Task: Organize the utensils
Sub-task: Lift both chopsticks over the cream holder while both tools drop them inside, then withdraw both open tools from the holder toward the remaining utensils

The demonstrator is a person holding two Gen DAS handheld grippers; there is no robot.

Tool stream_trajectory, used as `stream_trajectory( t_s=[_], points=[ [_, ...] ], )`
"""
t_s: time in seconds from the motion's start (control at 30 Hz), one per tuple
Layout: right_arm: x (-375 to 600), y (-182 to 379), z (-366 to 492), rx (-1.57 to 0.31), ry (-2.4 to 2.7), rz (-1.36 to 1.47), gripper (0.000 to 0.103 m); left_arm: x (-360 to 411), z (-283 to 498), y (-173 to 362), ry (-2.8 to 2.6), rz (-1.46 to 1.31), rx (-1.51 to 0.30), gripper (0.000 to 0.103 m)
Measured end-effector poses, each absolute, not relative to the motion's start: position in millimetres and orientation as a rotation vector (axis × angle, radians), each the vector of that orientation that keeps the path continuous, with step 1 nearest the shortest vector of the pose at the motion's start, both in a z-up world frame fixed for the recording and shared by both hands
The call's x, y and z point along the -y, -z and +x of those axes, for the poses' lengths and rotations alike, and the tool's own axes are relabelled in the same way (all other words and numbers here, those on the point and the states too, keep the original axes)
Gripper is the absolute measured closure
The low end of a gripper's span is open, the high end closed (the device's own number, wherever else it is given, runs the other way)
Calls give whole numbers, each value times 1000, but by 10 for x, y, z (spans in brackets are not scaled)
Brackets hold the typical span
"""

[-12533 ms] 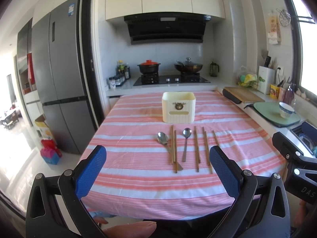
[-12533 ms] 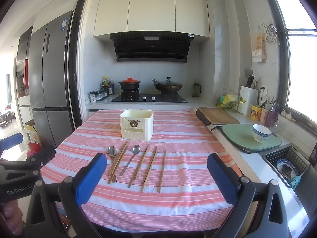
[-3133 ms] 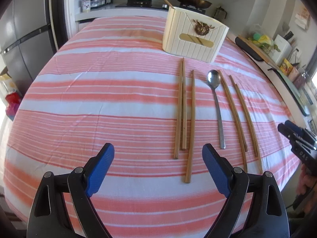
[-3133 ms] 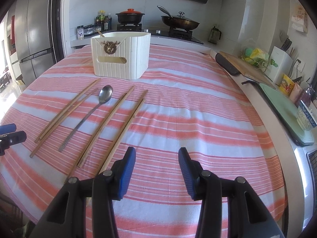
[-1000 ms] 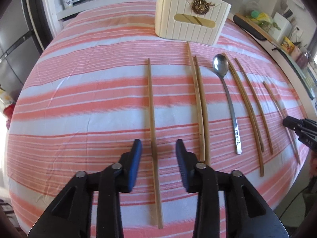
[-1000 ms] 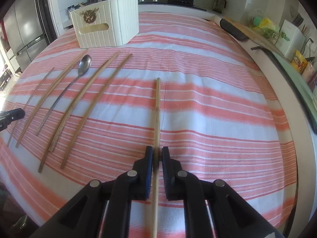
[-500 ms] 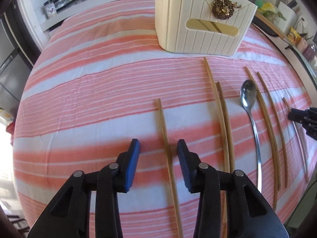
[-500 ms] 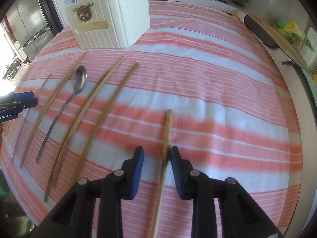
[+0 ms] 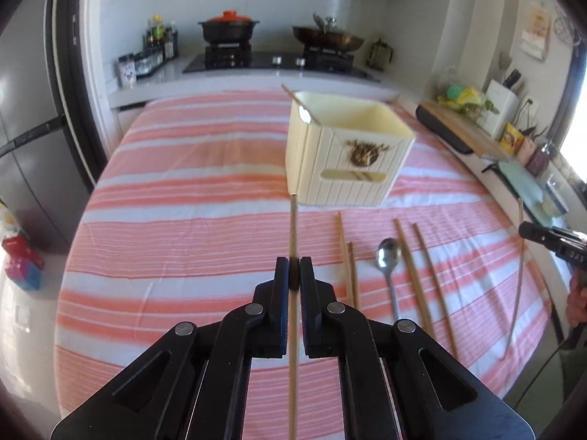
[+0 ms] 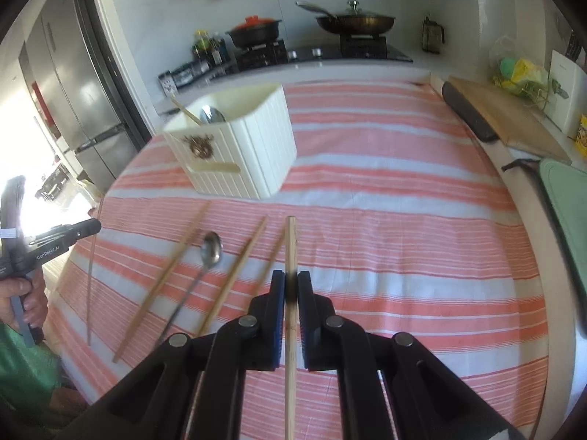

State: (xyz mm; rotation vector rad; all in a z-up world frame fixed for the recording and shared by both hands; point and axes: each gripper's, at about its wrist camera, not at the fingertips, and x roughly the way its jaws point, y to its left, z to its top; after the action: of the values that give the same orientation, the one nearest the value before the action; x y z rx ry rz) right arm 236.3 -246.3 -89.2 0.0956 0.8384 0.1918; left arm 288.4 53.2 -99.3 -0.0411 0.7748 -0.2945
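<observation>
Left wrist view
Left gripper (image 9: 293, 267): fingers (image 9: 281, 275) clenched on a chopstick (image 9: 292, 227), which runs straight ahead between them, lifted off the table (image 9: 183, 190); its far tip shows against the lower front corner of the box (image 9: 345, 157).
Box: cream, open-topped, upright on the striped cloth; a spoon bowl and a stick end show at its back left corner.
Loose utensils: right of the gripper, two chopsticks close together (image 9: 345, 256), a spoon (image 9: 389, 267), then two more chopsticks (image 9: 422, 275), all lying flat.
Right gripper (image 9: 550, 242): at the right edge, a thin stick hanging from its tip.

Right wrist view
Right gripper (image 10: 290, 286): fingers (image 10: 278, 293) clamped on another chopstick (image 10: 291, 249), pointing forward, raised above the cloth.
Box (image 10: 238, 146): ahead and left, holding a spoon and a chopstick.
On table (image 10: 403, 220): chopstick (image 10: 165, 278), spoon (image 10: 211, 253), two chopsticks (image 10: 238, 271) lying left of the gripper.
Left gripper (image 10: 73, 233): at the left edge, held by a hand (image 10: 29, 293); grip not clear from here.
</observation>
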Motion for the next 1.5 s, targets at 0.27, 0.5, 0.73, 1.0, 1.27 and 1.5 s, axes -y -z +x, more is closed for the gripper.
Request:
stream_trajectory(
  t_s=[0.27, 0.5, 0.73, 1.0, 1.27, 1.5],
  points=[
    [2367, 222, 1831, -621, -195, 44, 96, -631, 2465, 351, 322, -101, -569, 99],
    [2225, -175, 1938, -500, -198, 13, 96, -614, 2626, -55, 337, -147, -500, 100],
    [2106, -634, 2554, -428, -217, -26, 96, -474, 3162, -689, 346, -147, -399, 100],
    [1861, -928, 3447, -308, -238, -36, 96, -124, 4184, -826, 301, -169, -377, 100],
    [1628, -170, 4436, -605, -267, -47, 96, 126, 5068, 81, 315, -201, -665, 100],
    [1546, 401, 4860, -776, -316, 24, 95, 260, 5310, 551, 292, -184, -802, 94]
  ],
)
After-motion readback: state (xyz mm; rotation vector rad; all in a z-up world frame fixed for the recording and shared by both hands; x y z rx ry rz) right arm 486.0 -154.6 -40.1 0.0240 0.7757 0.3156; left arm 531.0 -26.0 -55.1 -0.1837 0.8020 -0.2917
